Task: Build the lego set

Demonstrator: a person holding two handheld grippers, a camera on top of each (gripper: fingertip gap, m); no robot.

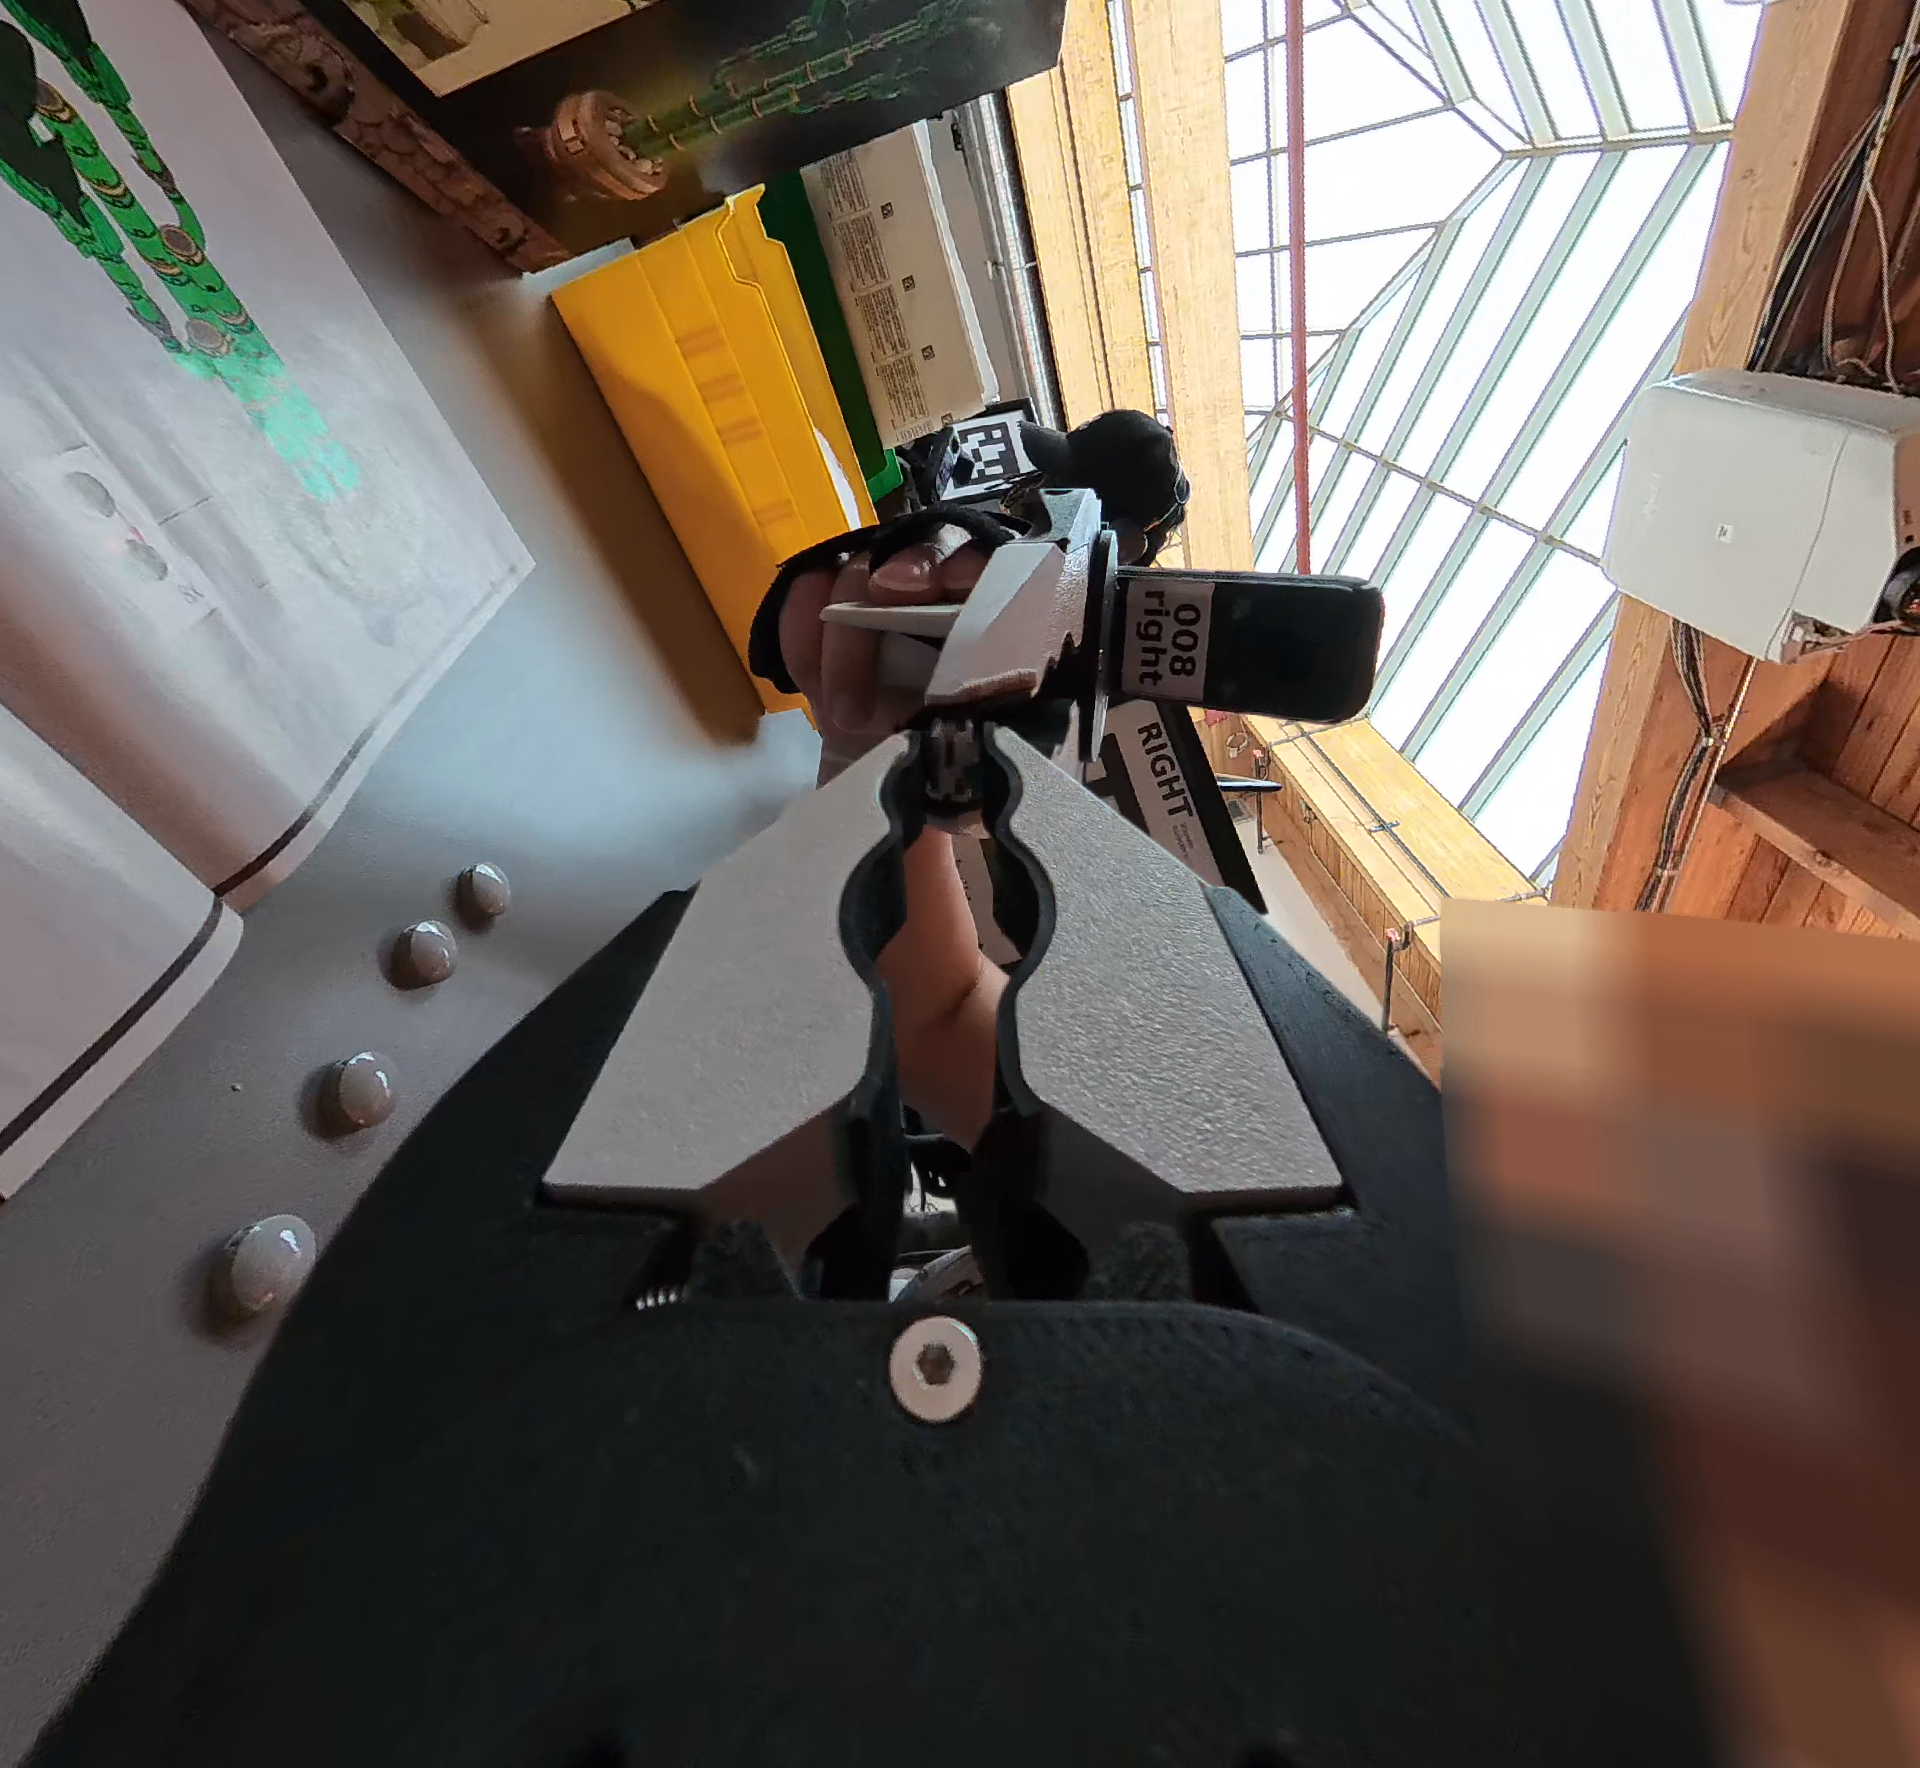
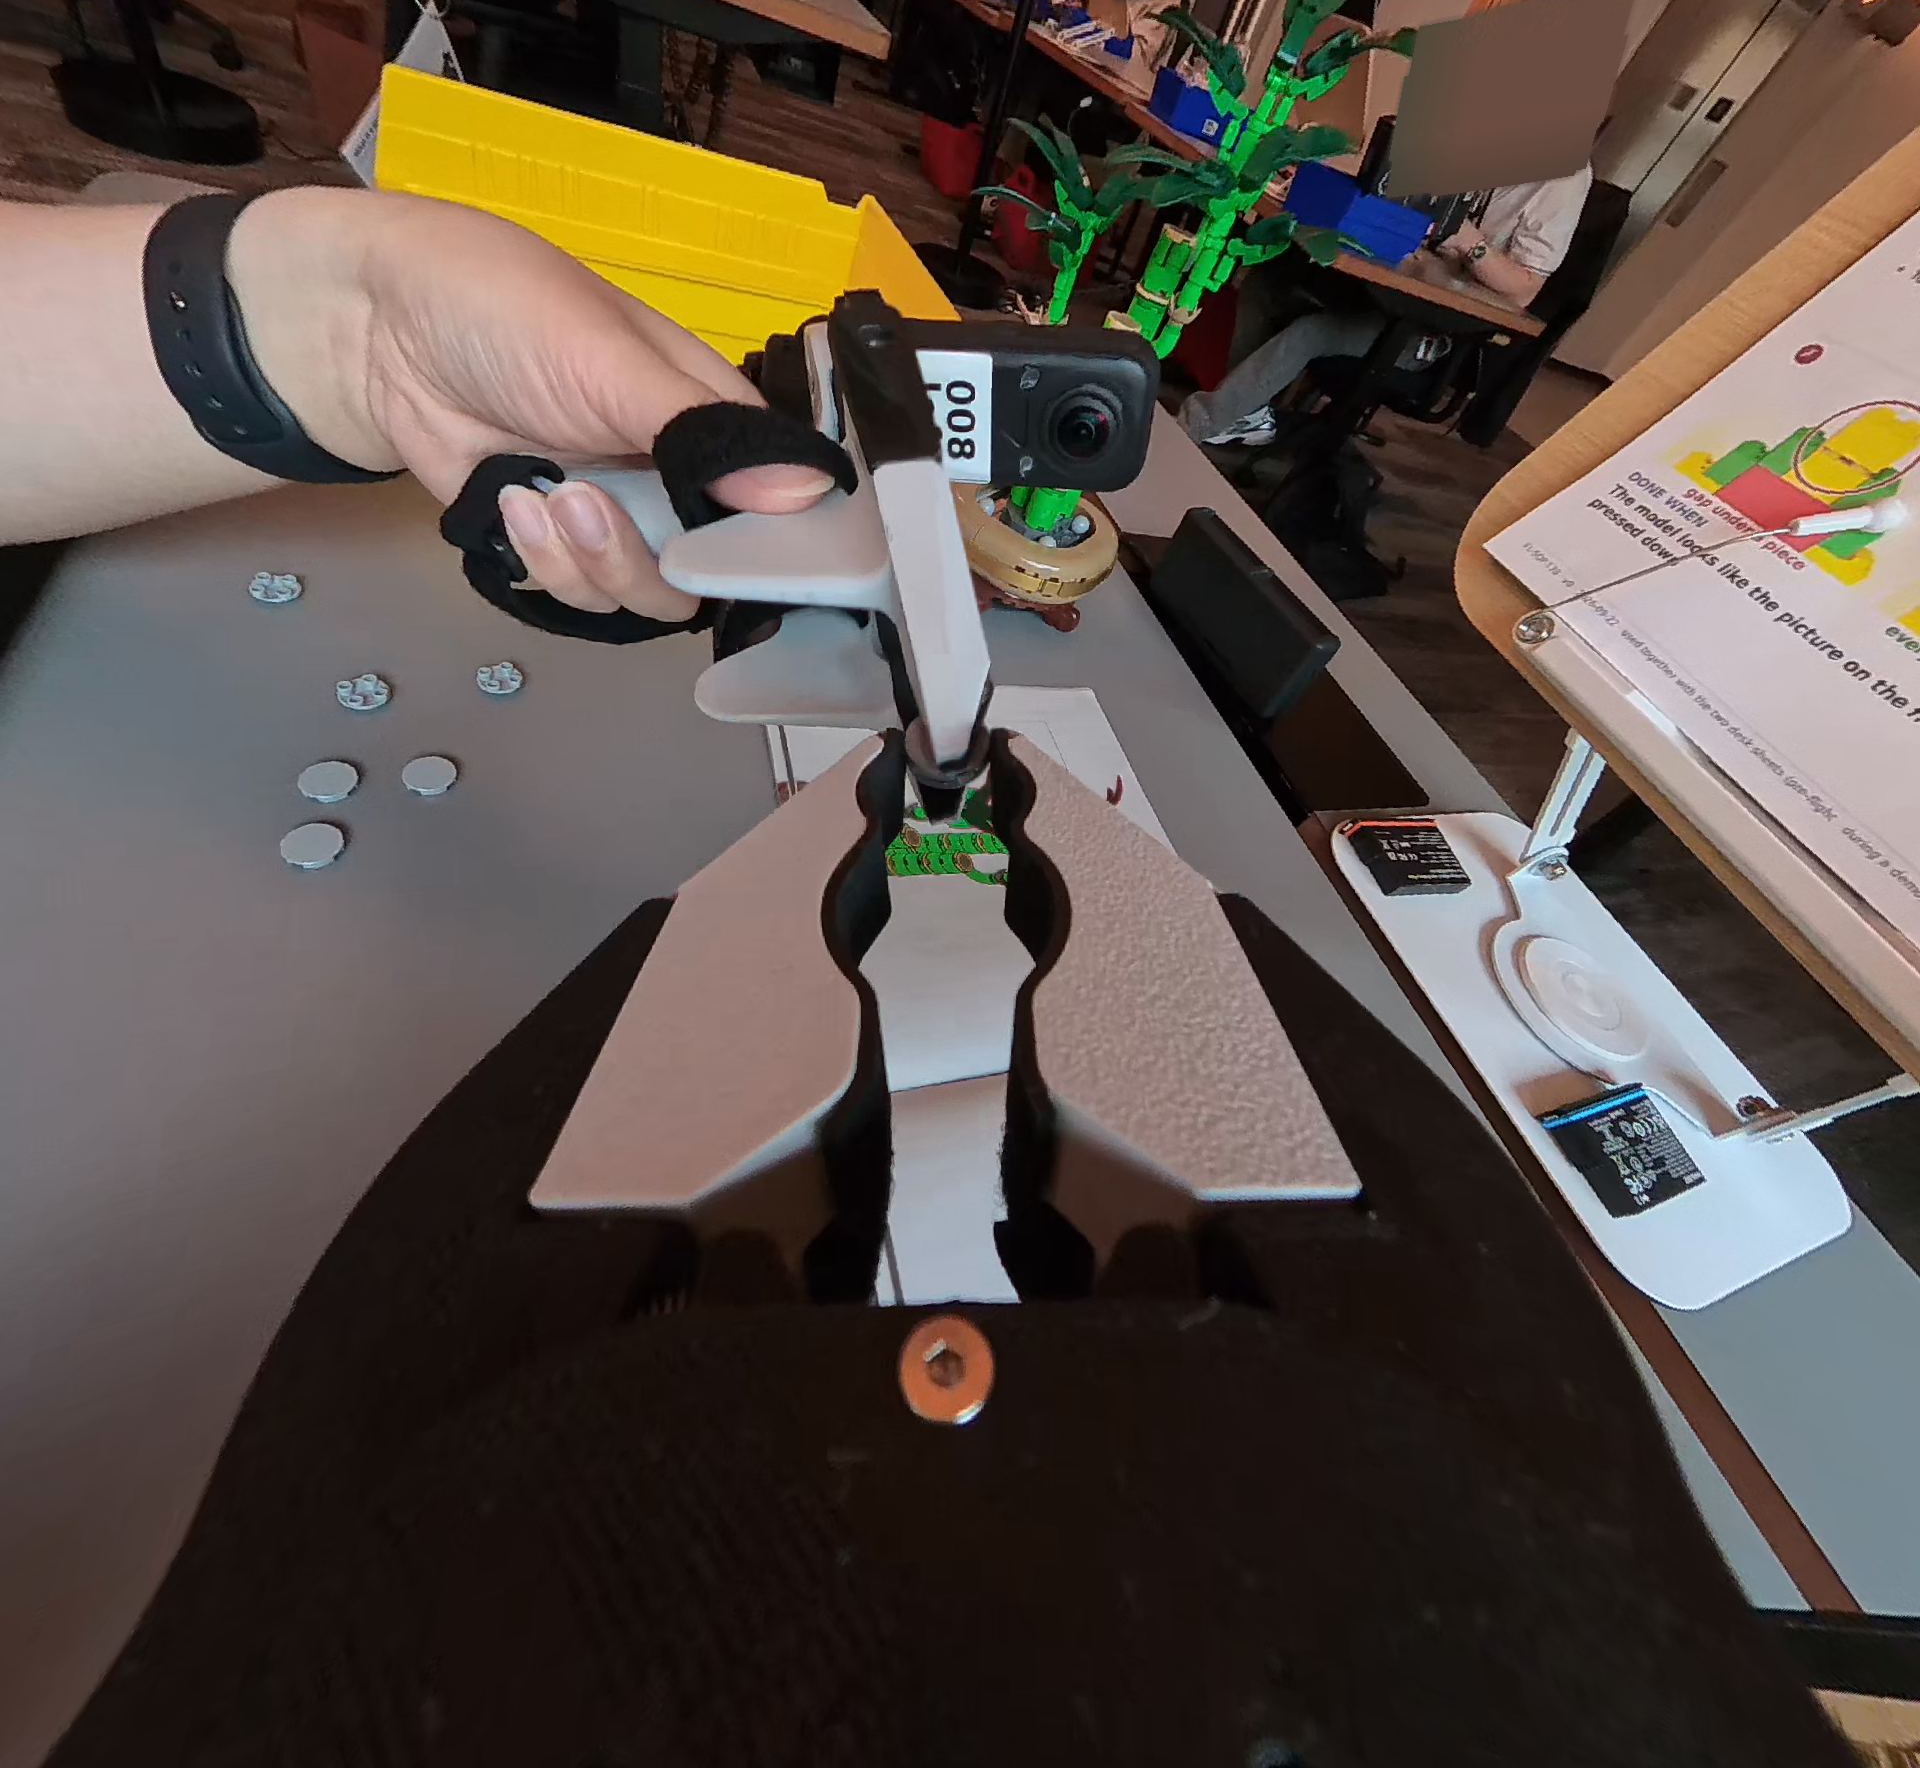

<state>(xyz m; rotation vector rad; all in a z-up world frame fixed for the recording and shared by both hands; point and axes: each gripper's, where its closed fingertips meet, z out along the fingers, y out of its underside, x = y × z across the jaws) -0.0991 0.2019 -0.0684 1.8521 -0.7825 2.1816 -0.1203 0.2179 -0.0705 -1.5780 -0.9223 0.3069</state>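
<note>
Both grippers, left and right, meet tip to tip above the surface, nearly shut on one small dark piece, apparently mid-assembly; next, press squarely, then fetch grey discs.

Your right tongs show rough, grainy grey plates on a matt black body of coarse, layered plastic — with one shiny metal screw. The surface is smooth, matt grey. Near its left edge the small round grey pieces look like plastic with a slight gloss. The yellow bin at the far edge is smooth plastic — the instruction sheet is white paper.
</note>
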